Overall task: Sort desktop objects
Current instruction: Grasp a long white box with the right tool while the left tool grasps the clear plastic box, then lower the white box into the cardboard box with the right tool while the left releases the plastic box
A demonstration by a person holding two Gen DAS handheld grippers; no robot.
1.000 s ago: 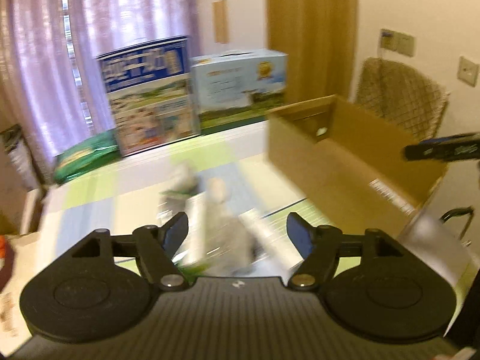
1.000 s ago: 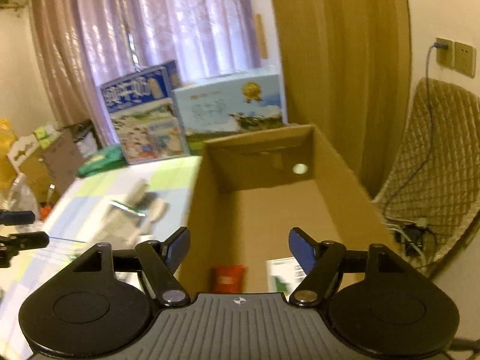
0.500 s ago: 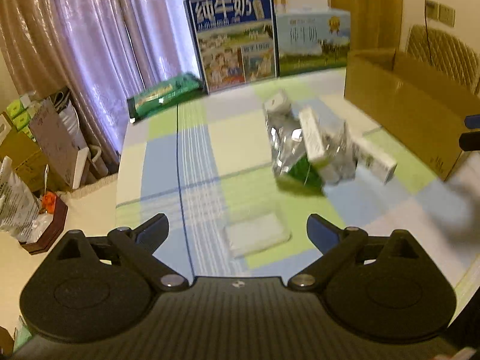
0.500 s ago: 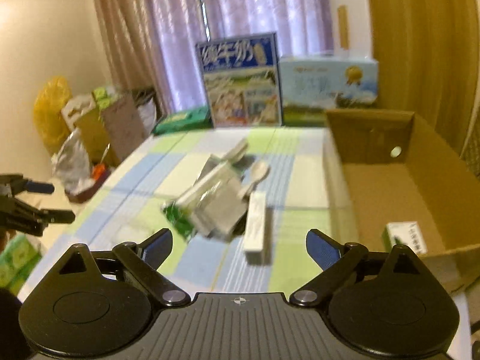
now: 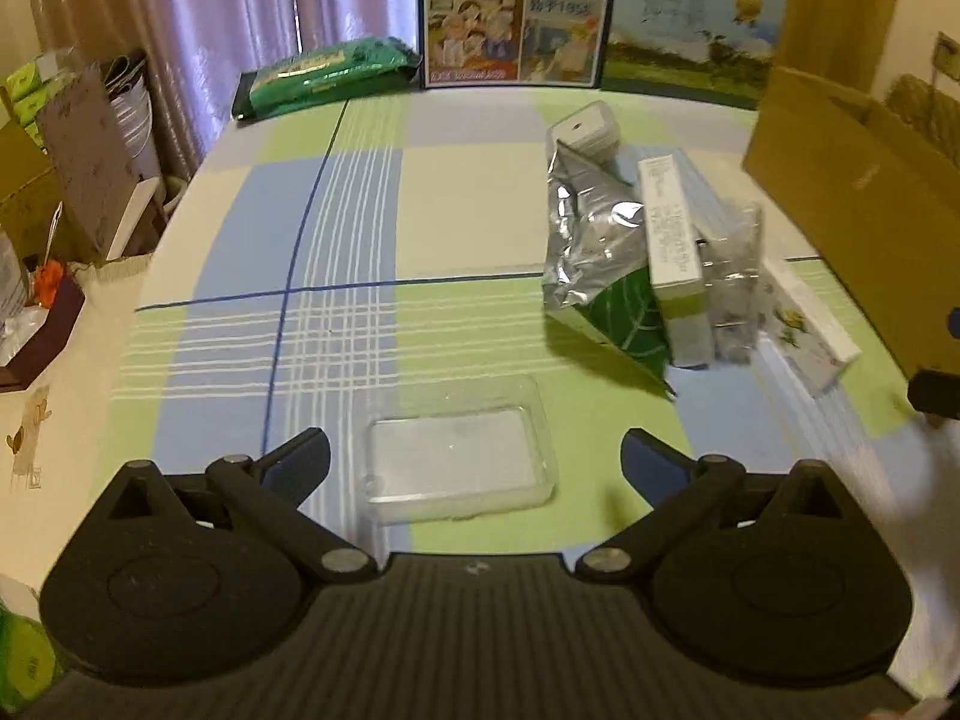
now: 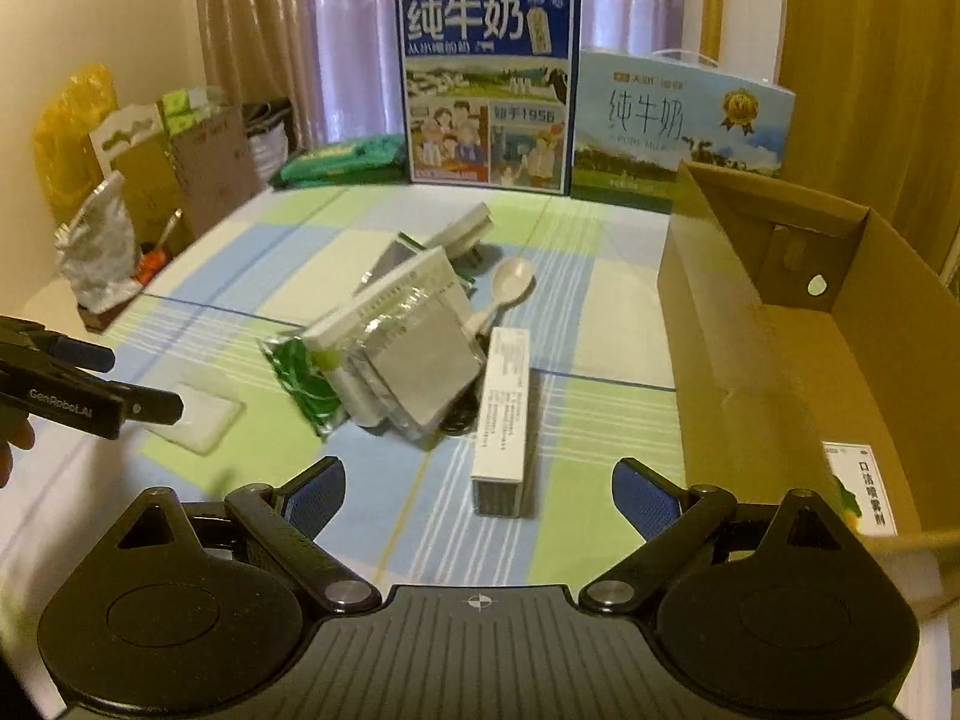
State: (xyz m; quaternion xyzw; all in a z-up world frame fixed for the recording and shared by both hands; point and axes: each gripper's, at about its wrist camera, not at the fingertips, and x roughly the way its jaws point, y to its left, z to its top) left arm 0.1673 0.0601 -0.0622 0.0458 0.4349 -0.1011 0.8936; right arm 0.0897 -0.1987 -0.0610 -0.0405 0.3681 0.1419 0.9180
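The table [image 5: 456, 192], under its green, blue and cream checked cloth, fills most of what I see from both grippers. Next in size, the open cardboard box [image 6: 798, 324] stands at the table's right edge, with a small white carton with green print [image 6: 858, 492] lying inside near its front corner. At the far edge two milk cartons stand upright side by side: the dark blue one [image 6: 489, 90] and the pale blue one [image 6: 678, 126], with a flat green packet [image 5: 324, 75] lying to their left. Mid-table sits the heap I am sorting: a crumpled silver and green foil bag [image 5: 594, 264] with a long white box [image 5: 672, 246] propped on it, a second long white box [image 6: 503, 420] lying flat beside the heap on the side toward the cardboard box, and a white plastic spoon [image 6: 507, 288] just behind the heap. My left gripper [image 5: 474, 456] is spread wide and carries nothing; it hovers low over a clear flat plastic case [image 5: 459, 456] that lies on the cloth between its fingers, though I cannot tell whether they touch it. My right gripper [image 6: 478, 489] is also wide open and empty, with the near end of the flat-lying white box showing between its fingers. From the right camera the left gripper appears at the left edge, above that clear case.
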